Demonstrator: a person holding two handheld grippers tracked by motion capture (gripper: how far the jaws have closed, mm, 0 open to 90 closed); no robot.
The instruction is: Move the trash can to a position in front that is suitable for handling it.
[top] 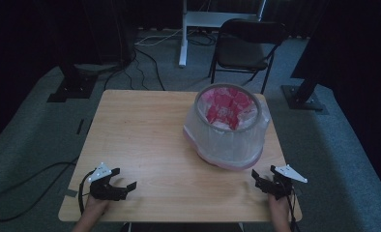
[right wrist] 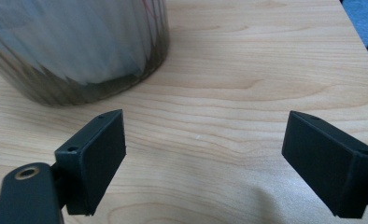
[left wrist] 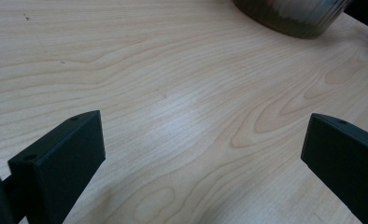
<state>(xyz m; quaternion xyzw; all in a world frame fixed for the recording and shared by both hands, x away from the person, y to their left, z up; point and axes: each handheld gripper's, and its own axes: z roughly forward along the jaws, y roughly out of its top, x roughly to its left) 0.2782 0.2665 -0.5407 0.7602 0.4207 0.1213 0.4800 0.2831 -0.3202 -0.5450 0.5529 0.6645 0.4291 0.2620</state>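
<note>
Step in hand: a start position, as I judge it; both claws rest at the near edge of the bench and nothing has been taken hold of yet.
Left claw: jaws spread wide with bare wood between them, holding nothing; it sits near the front left corner, well apart from the bin.
Right claw: jaws also spread wide and empty; it sits near the front right corner, close to the foot of the bin.
Bin: a round bin standing upright on the right half of the bench, toward the far side.
Liner: a thin clear plastic bag is draped over the rim and hangs loose down the outside wall, pink showing at the bottom edge.
Contents: crumpled red and pink pieces fill the top; what they are I cannot tell.
Next move: probably both claws reaching forward to the folded-over bag edge at the rim, one on each side; the film is slack and slippery, so each claw needs a firm pinch on a gathered fold.
</note>
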